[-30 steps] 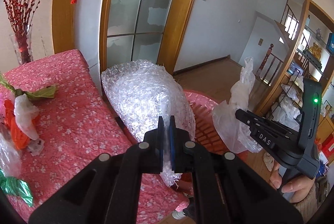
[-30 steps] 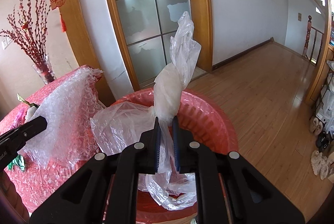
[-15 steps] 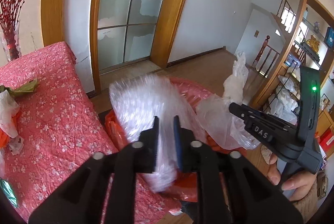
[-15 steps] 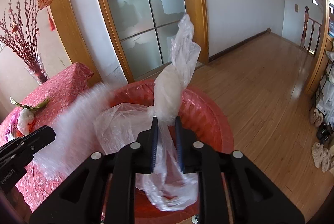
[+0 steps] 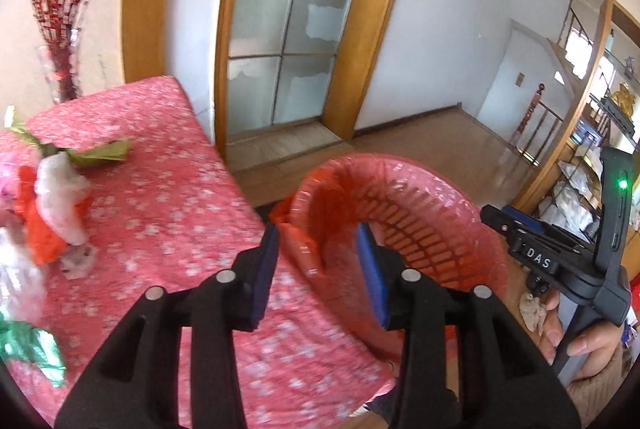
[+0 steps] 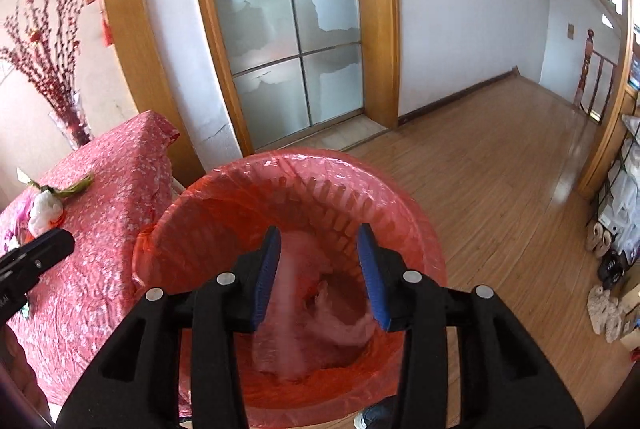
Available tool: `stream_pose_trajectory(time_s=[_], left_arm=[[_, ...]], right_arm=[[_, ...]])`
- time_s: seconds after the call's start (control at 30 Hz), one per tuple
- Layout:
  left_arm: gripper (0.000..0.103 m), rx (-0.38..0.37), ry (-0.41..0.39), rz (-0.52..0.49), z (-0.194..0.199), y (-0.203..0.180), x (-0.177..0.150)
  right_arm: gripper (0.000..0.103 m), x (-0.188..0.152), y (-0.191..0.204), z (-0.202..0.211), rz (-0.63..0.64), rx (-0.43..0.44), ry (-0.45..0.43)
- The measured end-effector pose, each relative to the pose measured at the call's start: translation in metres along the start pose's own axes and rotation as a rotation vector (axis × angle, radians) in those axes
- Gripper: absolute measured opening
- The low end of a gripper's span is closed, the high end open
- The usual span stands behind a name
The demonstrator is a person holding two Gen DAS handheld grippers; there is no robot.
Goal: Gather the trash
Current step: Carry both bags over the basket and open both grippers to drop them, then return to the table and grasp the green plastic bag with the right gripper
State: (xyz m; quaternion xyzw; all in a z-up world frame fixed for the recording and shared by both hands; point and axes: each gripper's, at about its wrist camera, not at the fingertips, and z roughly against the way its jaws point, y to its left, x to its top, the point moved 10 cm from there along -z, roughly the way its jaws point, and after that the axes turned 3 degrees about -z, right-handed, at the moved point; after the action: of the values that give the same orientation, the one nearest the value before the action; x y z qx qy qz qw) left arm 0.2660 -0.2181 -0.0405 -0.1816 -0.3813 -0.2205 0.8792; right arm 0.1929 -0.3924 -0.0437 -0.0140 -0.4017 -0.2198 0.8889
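A pink slatted waste basket with a red liner (image 6: 240,173) stands beside the table; it also shows in the left wrist view (image 5: 432,185). My right gripper (image 6: 320,269) is open and empty above the basket's mouth. Clear plastic trash (image 6: 320,317), blurred, lies inside the basket. My left gripper (image 5: 318,269) is open and empty over the table edge by the basket's rim. More trash lies on the table: a white and orange wad (image 5: 56,205), green wrappers (image 5: 100,153) and a green foil piece (image 5: 28,345).
The table has a pink flowered cloth (image 5: 160,197). A glass vase with red branches (image 5: 60,69) stands at its far corner. A glass door (image 6: 288,29) and wooden floor (image 6: 500,169) lie beyond. Shelves and slippers (image 6: 604,301) are at the right.
Both grippers opened. The bubble wrap left my left gripper and the clear plastic bag left my right gripper; both dropped into the basket.
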Motion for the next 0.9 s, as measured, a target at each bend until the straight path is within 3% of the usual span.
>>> stream_pose_trajectory(time_s=[0.3, 0.7, 0.9], left_arm=[[0.051, 0.175, -0.081, 0.04, 0.061, 0.079, -0.008], [0.054, 0.407, -0.112, 0.177, 0.137, 0.206, -0.043], [0.055, 0.48, -0.106, 0.243, 0.162, 0.253, -0.066]], right_arm=[[0.041, -0.007, 0.057, 0.011, 0.081, 0.081, -0.003], [0.041, -0.031, 0.179, 0.024, 0.223, 0.26, 0.025], [0.041, -0.05, 0.254, 0.029, 0.279, 0.387, 0.058]])
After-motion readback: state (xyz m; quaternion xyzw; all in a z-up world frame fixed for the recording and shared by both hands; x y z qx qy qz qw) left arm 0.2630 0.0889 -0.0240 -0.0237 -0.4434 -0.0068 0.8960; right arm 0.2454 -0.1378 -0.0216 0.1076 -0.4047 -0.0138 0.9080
